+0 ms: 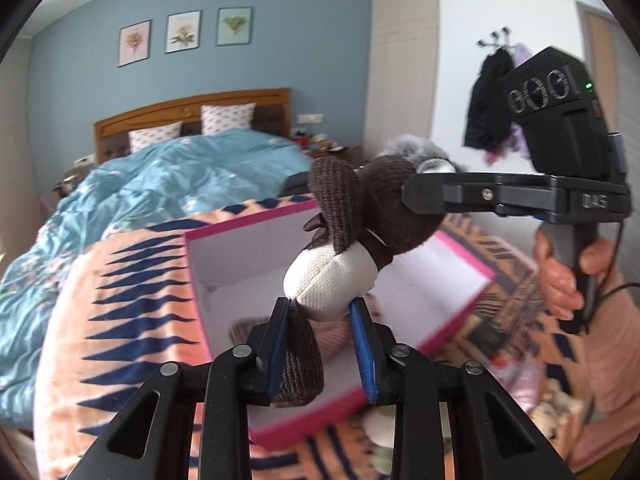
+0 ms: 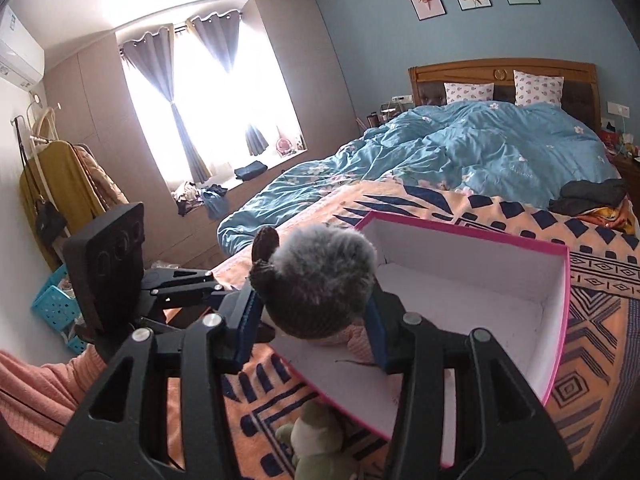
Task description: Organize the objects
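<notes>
We grip the plush donkey [image 1: 340, 240] in both grippers, left [image 1: 322, 336] and right [image 2: 316, 312], above the pink-rimmed box [image 2: 560, 320], seemingly empty, on the blanket [image 1: 132, 288].

The pink box [image 2: 472, 280] lies open-topped and mostly bare inside, a green plush [image 2: 312, 440] just beside its near wall.
</notes>
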